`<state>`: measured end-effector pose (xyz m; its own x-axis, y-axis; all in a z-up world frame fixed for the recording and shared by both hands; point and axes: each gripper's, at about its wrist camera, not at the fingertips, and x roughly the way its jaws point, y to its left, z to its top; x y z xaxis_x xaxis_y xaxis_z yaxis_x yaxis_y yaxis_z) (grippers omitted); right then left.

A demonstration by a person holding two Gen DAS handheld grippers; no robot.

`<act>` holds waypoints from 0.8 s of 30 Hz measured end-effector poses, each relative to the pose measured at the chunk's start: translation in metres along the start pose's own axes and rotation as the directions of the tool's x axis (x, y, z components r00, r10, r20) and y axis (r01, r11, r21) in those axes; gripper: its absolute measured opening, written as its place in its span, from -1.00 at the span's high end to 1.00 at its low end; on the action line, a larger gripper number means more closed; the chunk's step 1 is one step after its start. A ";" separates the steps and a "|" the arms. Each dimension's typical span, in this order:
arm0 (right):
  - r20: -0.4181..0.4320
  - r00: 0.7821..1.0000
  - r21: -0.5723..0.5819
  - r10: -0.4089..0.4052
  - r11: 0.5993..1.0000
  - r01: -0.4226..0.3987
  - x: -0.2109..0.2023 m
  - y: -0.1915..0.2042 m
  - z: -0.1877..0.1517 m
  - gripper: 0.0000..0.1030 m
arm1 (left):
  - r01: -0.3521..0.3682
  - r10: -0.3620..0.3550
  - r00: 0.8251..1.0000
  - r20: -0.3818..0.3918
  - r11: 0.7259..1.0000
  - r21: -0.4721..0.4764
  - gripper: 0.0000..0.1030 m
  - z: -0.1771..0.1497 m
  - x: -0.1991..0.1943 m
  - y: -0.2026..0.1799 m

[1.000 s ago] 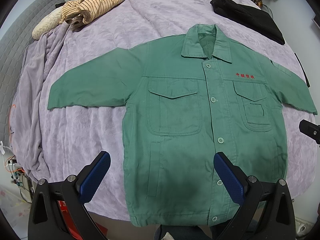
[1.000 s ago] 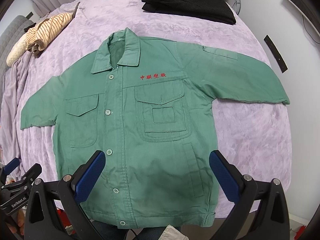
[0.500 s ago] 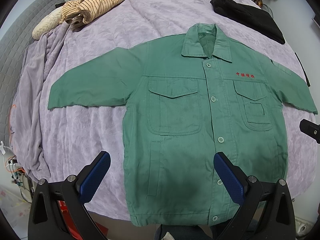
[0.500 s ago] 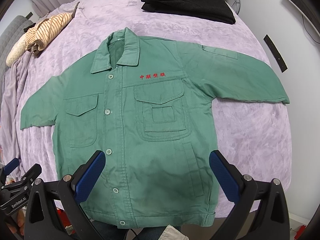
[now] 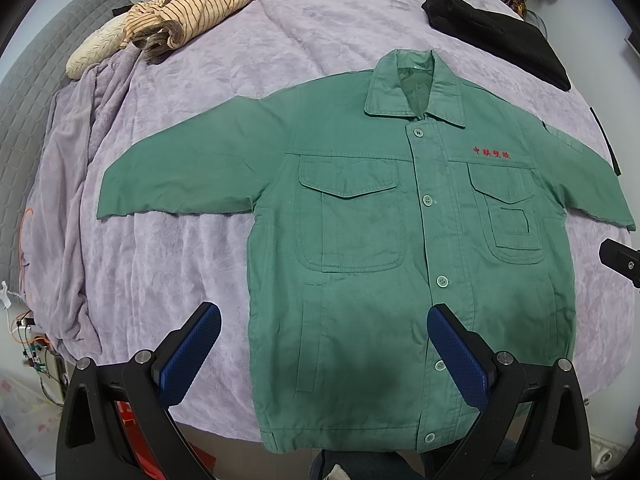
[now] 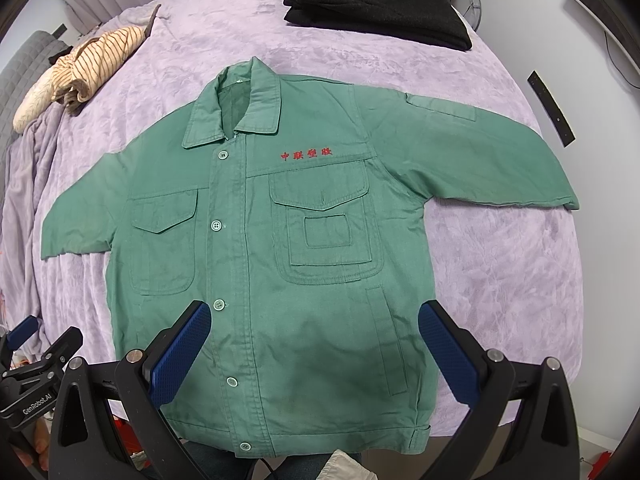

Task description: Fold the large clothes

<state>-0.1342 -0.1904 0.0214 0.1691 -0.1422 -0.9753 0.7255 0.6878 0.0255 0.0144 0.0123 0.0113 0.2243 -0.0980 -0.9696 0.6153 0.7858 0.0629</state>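
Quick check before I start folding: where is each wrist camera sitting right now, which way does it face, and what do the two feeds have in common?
Left wrist: above the bed's near edge, looking forward and down over the green jacket; open left tool at bottom, right tool's tip at right edge.
Right wrist: same near edge, further right, facing the jacket's lettered side; open right tool at bottom, left tool at lower left.
Shared: jacket spread flat and buttoned, black folded garment, striped garment, purple blanket.
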 end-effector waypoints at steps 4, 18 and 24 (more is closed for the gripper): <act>0.000 1.000 -0.001 0.000 1.000 0.000 0.000 0.000 0.000 -1.00 | -0.001 0.001 1.000 -0.001 1.000 -0.001 -1.00 -0.001 0.000 0.001; 0.000 1.000 0.001 0.000 1.000 0.000 0.000 0.001 -0.001 -1.00 | 0.001 -0.001 1.000 -0.002 1.000 0.000 -1.00 -0.001 0.000 0.001; 0.000 1.000 0.000 -0.001 1.000 0.001 0.000 0.003 -0.002 -1.00 | 0.003 -0.003 1.000 -0.003 1.000 -0.003 -1.00 -0.004 0.001 0.002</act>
<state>-0.1338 -0.1868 0.0214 0.1684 -0.1429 -0.9753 0.7253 0.6880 0.0245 0.0125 0.0165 0.0097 0.2206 -0.0984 -0.9704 0.6140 0.7871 0.0597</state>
